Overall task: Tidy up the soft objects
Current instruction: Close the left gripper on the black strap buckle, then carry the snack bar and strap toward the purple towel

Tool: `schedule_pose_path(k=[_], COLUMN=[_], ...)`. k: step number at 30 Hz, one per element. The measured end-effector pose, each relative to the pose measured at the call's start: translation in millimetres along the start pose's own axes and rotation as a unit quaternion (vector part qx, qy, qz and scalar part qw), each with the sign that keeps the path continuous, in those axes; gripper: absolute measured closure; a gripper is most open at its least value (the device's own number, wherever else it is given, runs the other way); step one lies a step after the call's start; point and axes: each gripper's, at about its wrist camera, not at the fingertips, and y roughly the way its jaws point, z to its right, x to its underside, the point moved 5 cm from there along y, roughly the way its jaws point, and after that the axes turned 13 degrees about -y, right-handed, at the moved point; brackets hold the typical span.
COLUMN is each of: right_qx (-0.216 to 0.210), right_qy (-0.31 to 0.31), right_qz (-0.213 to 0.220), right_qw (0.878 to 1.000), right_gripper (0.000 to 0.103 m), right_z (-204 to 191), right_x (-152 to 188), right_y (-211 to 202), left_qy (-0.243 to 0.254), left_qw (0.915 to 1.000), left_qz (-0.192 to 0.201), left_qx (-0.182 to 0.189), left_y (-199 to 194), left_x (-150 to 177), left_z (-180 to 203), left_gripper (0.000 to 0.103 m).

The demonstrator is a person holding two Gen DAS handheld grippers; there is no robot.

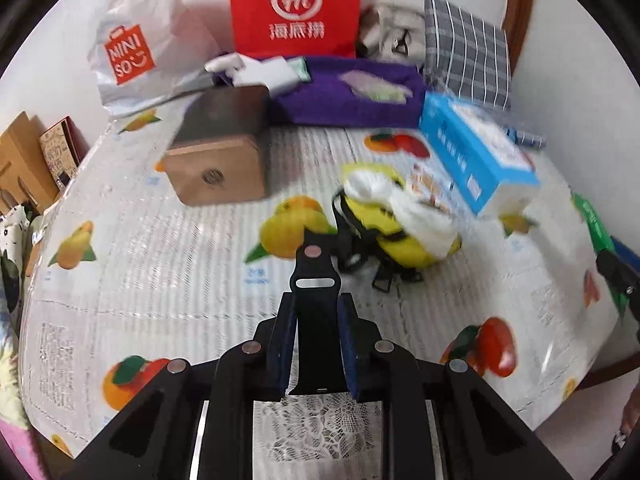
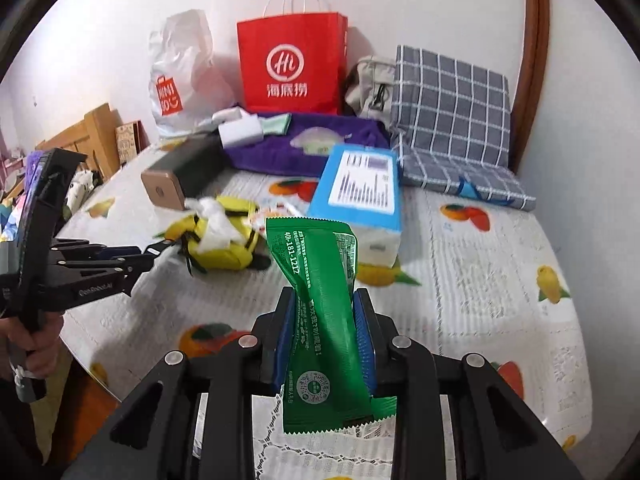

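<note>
My left gripper (image 1: 318, 308) is shut on a black strap piece (image 1: 316, 280) with a metal stud, held above the fruit-print tablecloth (image 1: 160, 280). A small yellow bag (image 1: 384, 224) stuffed with white tissue lies just beyond it, with black straps trailing. My right gripper (image 2: 325, 300) is shut on a green foil packet (image 2: 320, 300), held upright above the table. In the right wrist view the yellow bag (image 2: 222, 240) lies ahead to the left, and my left gripper (image 2: 156, 250) points at it from the left edge.
A blue tissue box (image 2: 356, 192) sits behind the bag. A brown box (image 1: 224, 148) lies on its side. At the back are a purple cloth (image 2: 312, 148), a red paper bag (image 2: 292, 64), a white Miniso bag (image 1: 136, 52), a grey pouch (image 2: 372, 84) and a checked grey cushion (image 2: 452, 116).
</note>
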Motion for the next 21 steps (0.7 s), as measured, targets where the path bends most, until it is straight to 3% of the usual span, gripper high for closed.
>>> schedule_pose_path(k=[14,21], right_qx=[0.002,-0.025], right_qy=[0.015,0.031], right_qz=[0.023,0.053], right_qw=[1.0,0.998], right_gripper=[0.075,0.075], right_z=[-2.2,-5.5], right_x=[-34.0,-50.4], right_y=[-32.5,-59.1], left_qy=[-0.026,-0.027], left_qw=[0.9981,0.9966], left_qz=[0.054,0.077], left_qx=[0.01,0.011], left_y=[-65.3,-91.5], left_x=[-29.0,-37.9], left_z=[-22.2,-25.1], left_gripper=[0.083,0.083])
